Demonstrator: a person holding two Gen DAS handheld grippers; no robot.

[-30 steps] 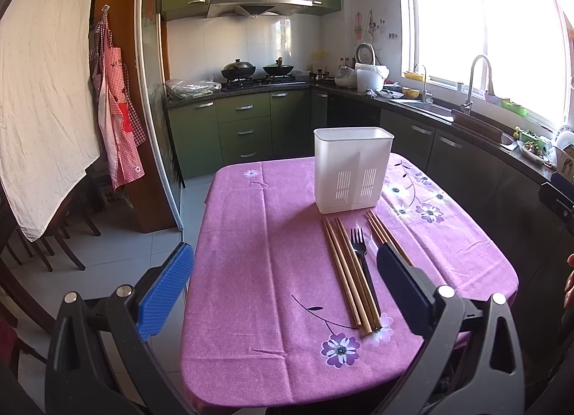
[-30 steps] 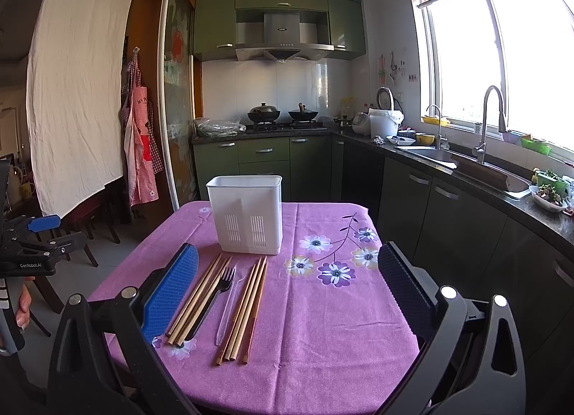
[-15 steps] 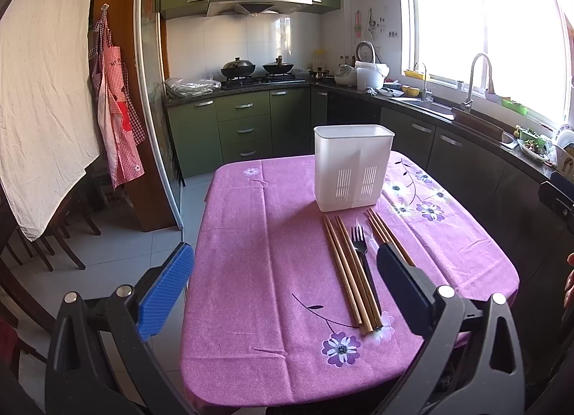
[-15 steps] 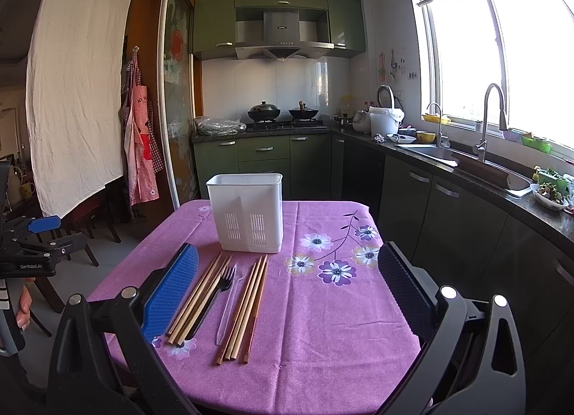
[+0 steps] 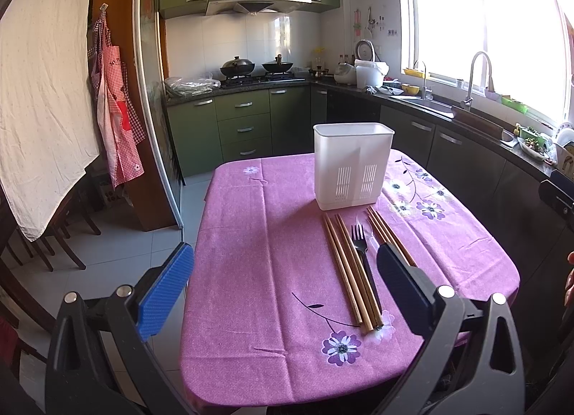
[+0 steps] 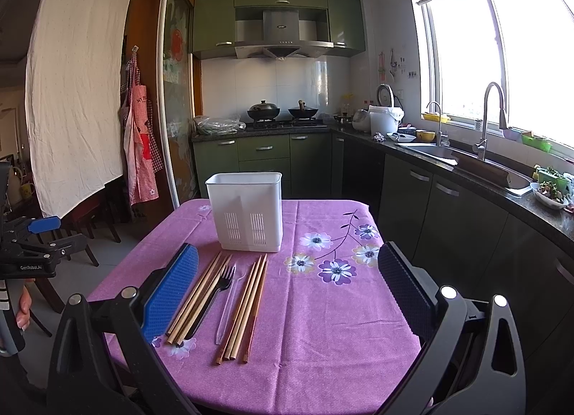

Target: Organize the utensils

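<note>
Both tools hang wide open and empty above the near edge of the worktop [image 6: 323,343], the left tool [image 5: 283,289] and right tool [image 6: 287,286] level and facing forward. Just beyond lie the chopsticks [image 6: 201,293], a black fork [image 6: 215,289], a clear plastic utensil [image 6: 229,303] and more chopsticks [image 6: 247,307]: light, stiff, slippery, likely best pinched mid-shaft. Farther back stands the white caddy [image 6: 245,210], upright.
</note>
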